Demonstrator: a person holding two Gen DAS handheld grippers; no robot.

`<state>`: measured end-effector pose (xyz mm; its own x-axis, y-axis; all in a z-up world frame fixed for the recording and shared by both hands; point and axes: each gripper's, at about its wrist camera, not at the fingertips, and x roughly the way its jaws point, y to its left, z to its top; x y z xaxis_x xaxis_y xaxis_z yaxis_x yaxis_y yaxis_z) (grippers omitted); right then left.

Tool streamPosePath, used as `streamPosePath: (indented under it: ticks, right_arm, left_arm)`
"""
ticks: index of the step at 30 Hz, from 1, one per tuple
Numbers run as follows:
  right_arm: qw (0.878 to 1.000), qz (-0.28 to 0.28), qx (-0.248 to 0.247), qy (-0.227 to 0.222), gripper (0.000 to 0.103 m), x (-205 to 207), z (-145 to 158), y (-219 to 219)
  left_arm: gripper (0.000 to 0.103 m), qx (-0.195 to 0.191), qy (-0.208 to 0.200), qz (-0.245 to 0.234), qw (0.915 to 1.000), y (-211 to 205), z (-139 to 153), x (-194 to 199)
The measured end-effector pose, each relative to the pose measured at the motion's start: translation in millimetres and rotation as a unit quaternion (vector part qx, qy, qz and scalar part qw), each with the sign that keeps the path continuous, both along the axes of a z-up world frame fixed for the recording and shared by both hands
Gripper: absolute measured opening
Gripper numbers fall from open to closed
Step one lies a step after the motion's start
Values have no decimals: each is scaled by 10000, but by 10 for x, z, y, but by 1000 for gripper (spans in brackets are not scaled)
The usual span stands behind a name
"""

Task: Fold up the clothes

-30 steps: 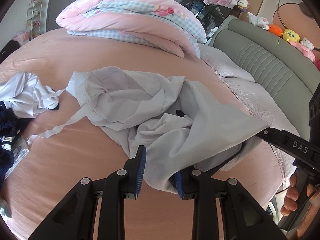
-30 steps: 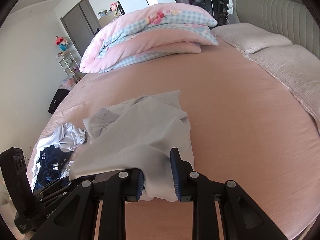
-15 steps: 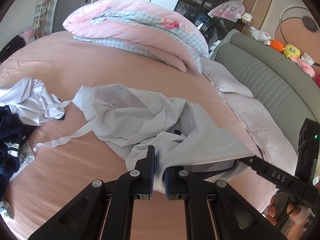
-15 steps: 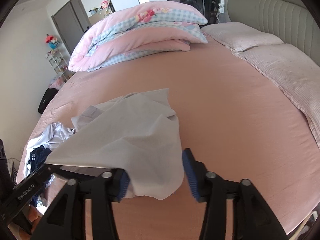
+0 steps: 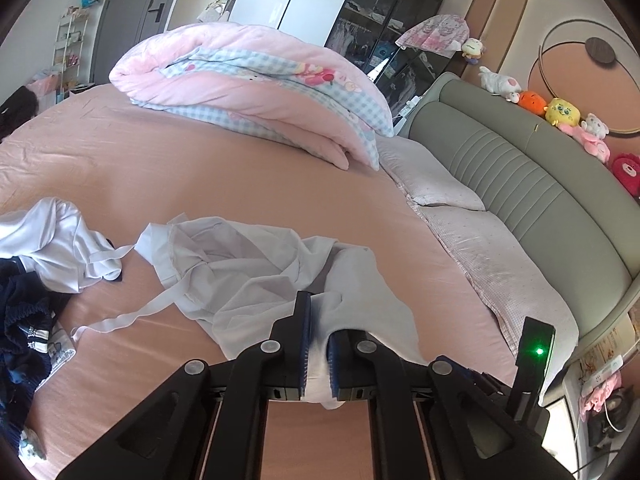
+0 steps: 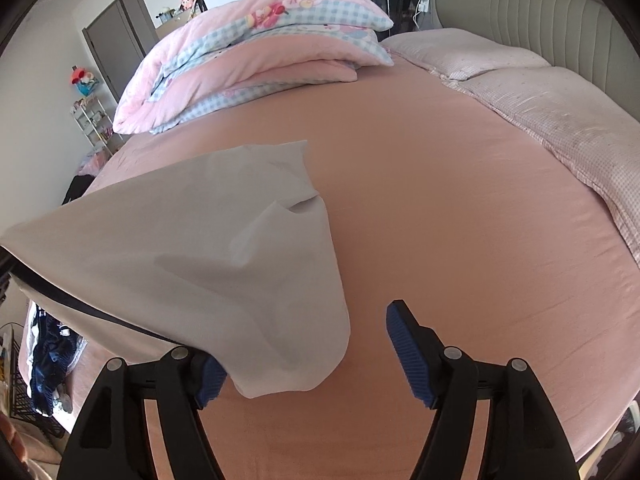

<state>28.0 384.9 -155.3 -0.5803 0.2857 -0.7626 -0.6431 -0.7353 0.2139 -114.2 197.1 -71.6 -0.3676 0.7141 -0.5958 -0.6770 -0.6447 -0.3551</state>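
- Jaws, left gripper [image 5: 318, 344]: pressed together on a fold of the pale grey garment [image 5: 256, 276]; cloth was pinched between my blue pads [image 5: 305, 332] and bulged out below them.
- Jaws, right gripper [image 6: 304, 356]: opening, set wide apart. A loose corner of the same garment [image 6: 192, 256] draped over my left pad; my right pad [image 6: 404, 344] stood clear of the cloth, so nothing was clamped.
- Pose: both grippers pointed forward and down toward the bed [image 6: 440, 200]. The cloth rose taut from the bed up to my left jaws.
- Garment: the rest lay crumpled on the pink sheet just ahead of my left gripper, one strap [image 5: 132, 312] trailing left.
- Room: bare sheet lay ahead and to the right of my right gripper. Other clothes [image 5: 44, 248] were heaped near the left edge, a folded quilt [image 5: 256, 92] at the far side, pillows [image 5: 448, 184] along the headboard [image 5: 540, 200].
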Motion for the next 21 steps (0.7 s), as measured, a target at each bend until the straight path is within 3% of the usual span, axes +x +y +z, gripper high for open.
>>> streamPosePath:
  ticks: [12, 16, 19, 21]
  right_arm:
    - [9985, -294, 466, -33, 80, 35, 46, 7]
    - [9963, -190, 816, -184, 81, -1, 24, -33]
    - [9970, -73, 742, -212, 81, -17, -15, -17]
    - [9976, 86, 648, -230, 73, -33, -40, -14]
  left_arm:
    - [6, 42, 675, -192, 9975, -68, 428, 135]
    - [6, -2, 609, -160, 9980, -108, 416, 97]
    - [6, -92, 592, -176, 9980, -129, 365, 91]
    - [6, -207, 611, -164, 9978, -133, 316, 96]
